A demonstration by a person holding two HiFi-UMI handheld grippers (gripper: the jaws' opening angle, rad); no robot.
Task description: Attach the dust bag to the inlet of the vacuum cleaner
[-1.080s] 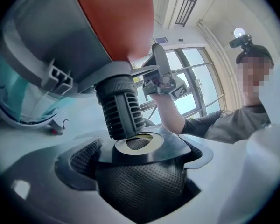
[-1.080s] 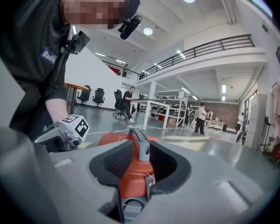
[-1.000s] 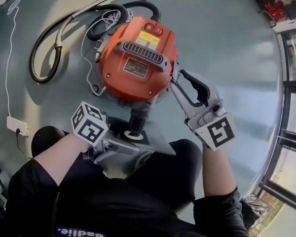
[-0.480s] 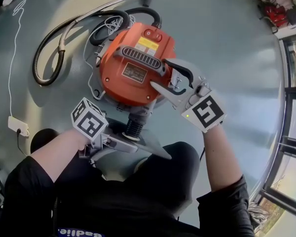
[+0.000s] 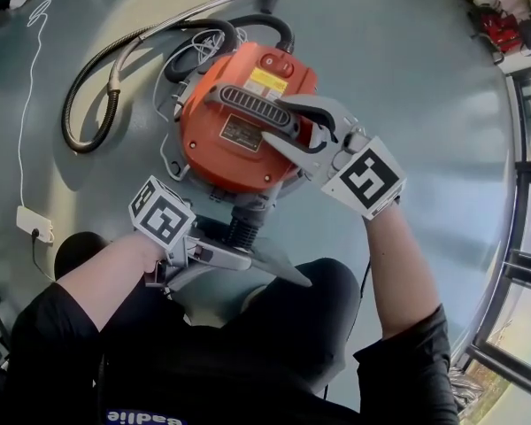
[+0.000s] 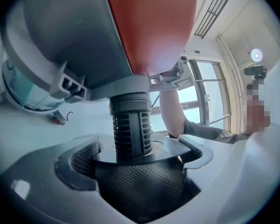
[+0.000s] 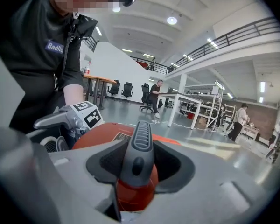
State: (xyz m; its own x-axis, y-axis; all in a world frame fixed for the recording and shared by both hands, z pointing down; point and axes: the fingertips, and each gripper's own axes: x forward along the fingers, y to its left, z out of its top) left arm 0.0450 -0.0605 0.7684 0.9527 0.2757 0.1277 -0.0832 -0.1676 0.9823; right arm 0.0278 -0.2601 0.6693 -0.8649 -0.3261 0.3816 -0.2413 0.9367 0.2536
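An orange vacuum cleaner stands on the floor, with a grey handle across its top. My right gripper has just been closing with the handle's right end between its jaws, and both pads lie against it. The black ribbed inlet sticks out of the vacuum toward me. My left gripper is shut on the flat collar of the grey dust bag. The inlet passes through that collar. The bag itself lies on my lap.
A grey hose and a black hose curl on the floor behind the vacuum, among white cable. A white power strip lies at the left. Window frames run along the right. Desks and people show far off.
My right gripper has moved from beside the vacuum's right flank up and left onto the handle, and its jaws now straddle the handle's end. My left gripper has stayed at the inlet.
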